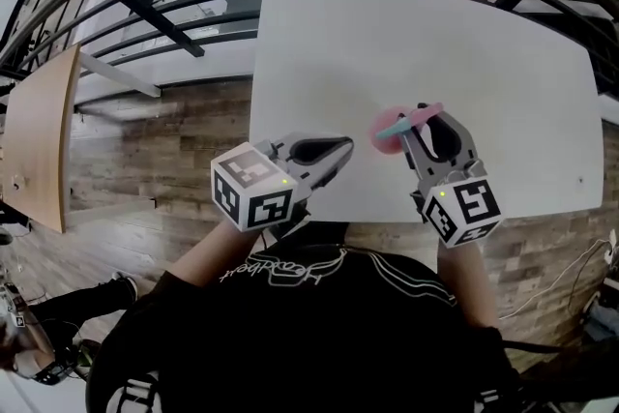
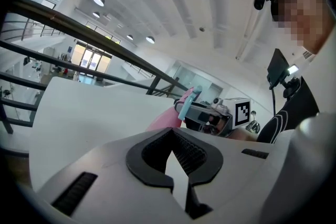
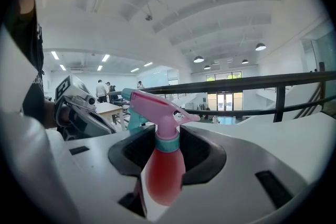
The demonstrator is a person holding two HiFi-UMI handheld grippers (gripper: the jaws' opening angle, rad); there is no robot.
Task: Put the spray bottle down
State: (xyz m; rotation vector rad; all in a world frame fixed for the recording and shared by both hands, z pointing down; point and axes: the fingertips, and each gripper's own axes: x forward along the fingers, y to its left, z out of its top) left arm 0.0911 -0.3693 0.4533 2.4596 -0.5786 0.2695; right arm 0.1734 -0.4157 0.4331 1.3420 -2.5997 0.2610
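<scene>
The right tongs (image 3: 169, 132) grip the spray bottle (image 3: 161, 176) at its rounded body below the collar, over the white surface (image 1: 435, 44). The bottle is probably light, rigid, smooth plastic and may slip. The left tongs (image 2: 172, 138) are clenched and empty.

The pink plastic spray bottle (image 1: 390, 132) sits within the right hand-held gripper (image 1: 432, 119) above the white rectangular table (image 1: 416, 34) (possibly touching it); the left hand-held gripper (image 1: 343, 148) lies left, apart.

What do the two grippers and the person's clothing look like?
Both the left gripper and right gripper have light grey bodies with black ribbed pads lining the jaws. Each carries a white cube with black square markers and a green light. The person wears a black top with white line print.
</scene>
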